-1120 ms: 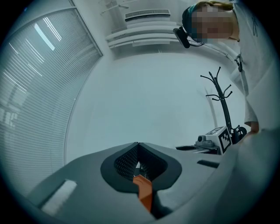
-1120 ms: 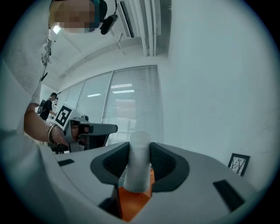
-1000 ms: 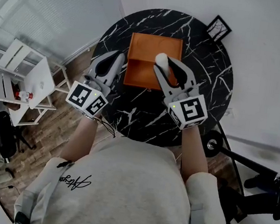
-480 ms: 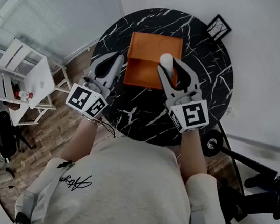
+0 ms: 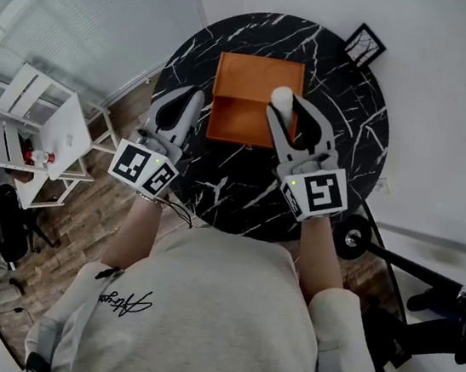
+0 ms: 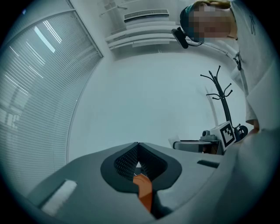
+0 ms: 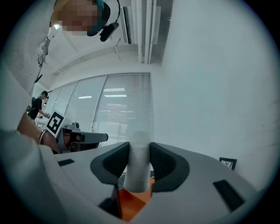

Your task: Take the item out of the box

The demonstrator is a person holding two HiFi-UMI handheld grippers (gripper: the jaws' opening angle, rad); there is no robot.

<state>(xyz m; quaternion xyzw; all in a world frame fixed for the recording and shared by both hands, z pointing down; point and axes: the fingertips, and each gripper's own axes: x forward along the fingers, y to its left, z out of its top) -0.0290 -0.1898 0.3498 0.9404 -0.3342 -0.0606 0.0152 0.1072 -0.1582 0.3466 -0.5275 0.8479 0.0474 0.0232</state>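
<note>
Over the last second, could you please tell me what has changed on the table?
The right gripper, shut on the white cylinder, has drifted slightly right and towards the far side of the orange box, carrying the cylinder along. Nothing was newly grasped or released. The left gripper stays shut beside the box's left edge, and the box has not shifted on the black marble table.

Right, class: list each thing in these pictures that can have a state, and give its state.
Left hand-held gripper: jaws together, clamping nothing, beside the orange box.
Right hand-held gripper: shut on the white cylinder.
White cylinder: held between the jaws, over the box's right side.
Orange box: open, resting on the black table.
</note>
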